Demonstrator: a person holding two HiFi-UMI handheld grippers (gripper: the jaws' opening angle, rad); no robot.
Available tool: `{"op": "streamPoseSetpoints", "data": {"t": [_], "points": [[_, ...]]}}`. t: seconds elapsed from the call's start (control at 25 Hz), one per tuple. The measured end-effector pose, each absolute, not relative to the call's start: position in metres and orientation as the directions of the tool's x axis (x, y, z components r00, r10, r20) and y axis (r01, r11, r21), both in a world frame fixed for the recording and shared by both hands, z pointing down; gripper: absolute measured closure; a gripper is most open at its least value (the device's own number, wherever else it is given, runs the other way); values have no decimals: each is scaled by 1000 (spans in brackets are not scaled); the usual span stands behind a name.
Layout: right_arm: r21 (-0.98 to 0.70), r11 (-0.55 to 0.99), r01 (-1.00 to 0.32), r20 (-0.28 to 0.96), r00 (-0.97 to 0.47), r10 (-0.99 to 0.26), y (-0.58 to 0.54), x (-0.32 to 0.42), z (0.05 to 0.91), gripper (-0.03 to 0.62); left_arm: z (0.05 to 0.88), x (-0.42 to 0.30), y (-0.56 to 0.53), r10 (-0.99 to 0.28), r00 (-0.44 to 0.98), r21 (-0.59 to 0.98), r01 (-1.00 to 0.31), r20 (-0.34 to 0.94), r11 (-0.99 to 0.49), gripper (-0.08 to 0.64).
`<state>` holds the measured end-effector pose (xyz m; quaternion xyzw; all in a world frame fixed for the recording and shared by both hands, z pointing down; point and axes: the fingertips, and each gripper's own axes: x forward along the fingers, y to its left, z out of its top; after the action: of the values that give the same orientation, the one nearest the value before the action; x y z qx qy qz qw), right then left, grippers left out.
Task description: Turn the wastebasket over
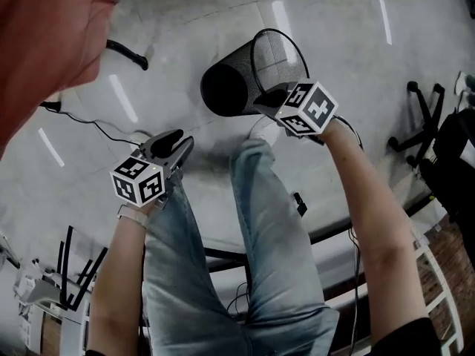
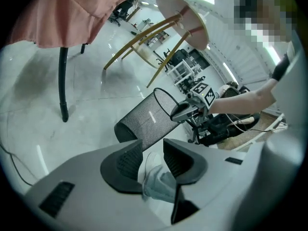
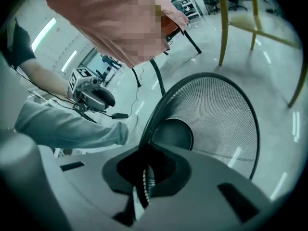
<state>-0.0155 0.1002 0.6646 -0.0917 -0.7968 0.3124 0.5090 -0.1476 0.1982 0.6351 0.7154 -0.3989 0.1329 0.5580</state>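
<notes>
While the person stands over it, the pale glossy floor (image 1: 349,43) takes up most of the head view, and one reddish cloth (image 1: 44,35) hangs across the 10 o'clock corner. Two legs (image 1: 260,221) in blue jeans reach up from 6 o'clock towards the middle.

One black wire-mesh wastebasket (image 1: 230,87) lies tipped over at 12 o'clock. Its solid round bottom points towards 9 o'clock and its open mouth towards 2 o'clock, with the rim held higher than the bottom. Looking into the mouth, only its own mesh wall and the dark round bottom show.

Two grippers are in view. The right gripper (image 3: 144,174) sits at the basket's 4 o'clock edge, its jaws closed together on the wire rim, which runs straight down into them. The left gripper (image 1: 178,143) hangs at 8 o'clock, well apart from the basket, with its jaws standing apart and gripping nothing. One white shoe (image 2: 150,163) shows beyond the gap. One thin dark cable (image 1: 96,128) trails over the floor at 9 o'clock.
</notes>
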Motion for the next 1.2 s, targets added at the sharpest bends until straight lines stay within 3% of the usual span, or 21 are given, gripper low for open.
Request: {"op": "streamPoseSetpoints", "data": {"t": [0.2,0.44,0.96,1.2], "points": [[-357,899,-253,900,-350,259,117,-27,666,578,623,-170,205,-372,685,692,-708,626,-139,423],[-128,960,-250,980,-179,84,140,-53,682,574,615,-205,208,-349,712,705,-688,609,-172,425],[39,910,-412,995,-68,-74,173,-99,712,565,622,-237,233,-210,769,722,-639,604,-265,425],[27,918,-395,994,-83,-65,190,-111,724,541,620,-235,221,-208,781,722,-623,588,-300,425]]}}
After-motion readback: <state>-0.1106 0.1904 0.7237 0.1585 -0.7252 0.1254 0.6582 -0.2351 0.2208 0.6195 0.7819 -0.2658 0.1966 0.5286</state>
